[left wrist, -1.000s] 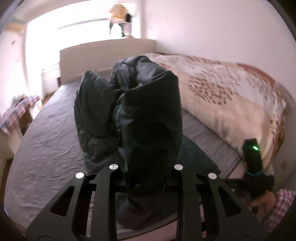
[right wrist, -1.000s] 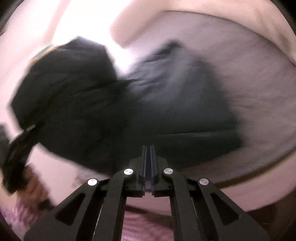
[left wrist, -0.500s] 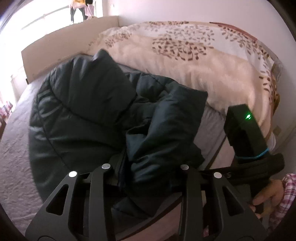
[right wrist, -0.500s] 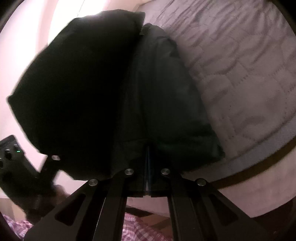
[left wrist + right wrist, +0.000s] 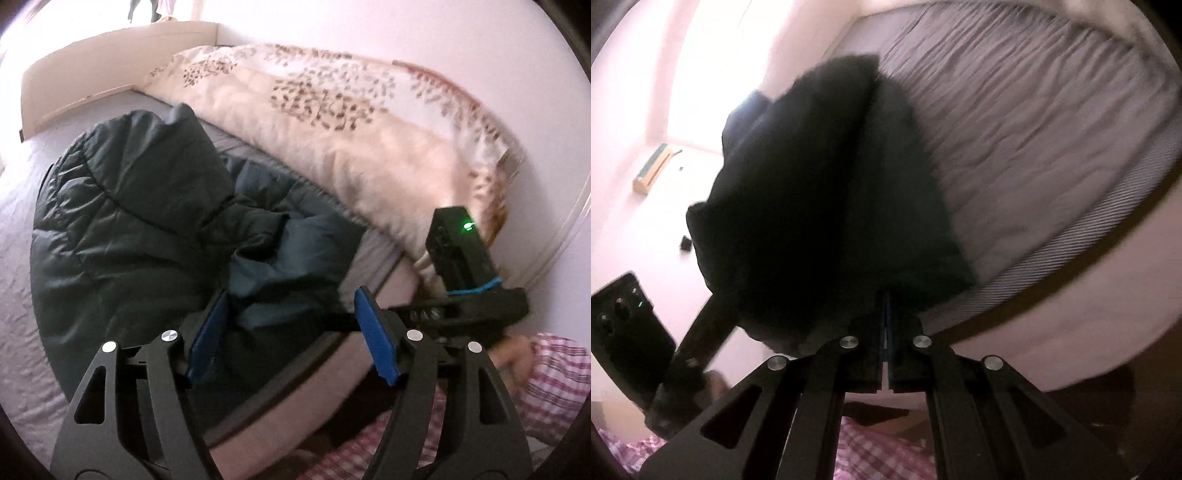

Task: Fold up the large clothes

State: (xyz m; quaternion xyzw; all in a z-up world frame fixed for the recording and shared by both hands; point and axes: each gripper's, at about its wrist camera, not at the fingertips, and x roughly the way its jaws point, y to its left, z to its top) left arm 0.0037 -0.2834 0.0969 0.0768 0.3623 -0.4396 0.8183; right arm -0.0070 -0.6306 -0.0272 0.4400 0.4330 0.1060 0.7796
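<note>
The dark padded jacket (image 5: 140, 229) lies heaped on the bed (image 5: 22, 280), stretching away from both grippers. The left gripper (image 5: 291, 332) has its fingers opening, a jacket fold loose between them; the right gripper (image 5: 886, 325) has its fingers pressed together, pinching the jacket's near edge.

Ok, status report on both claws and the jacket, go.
Left claw opening, jacket fold between pads, not pinched. Right claw shut on jacket hem at bed edge. Duvet beyond, nothing blocking.
</note>
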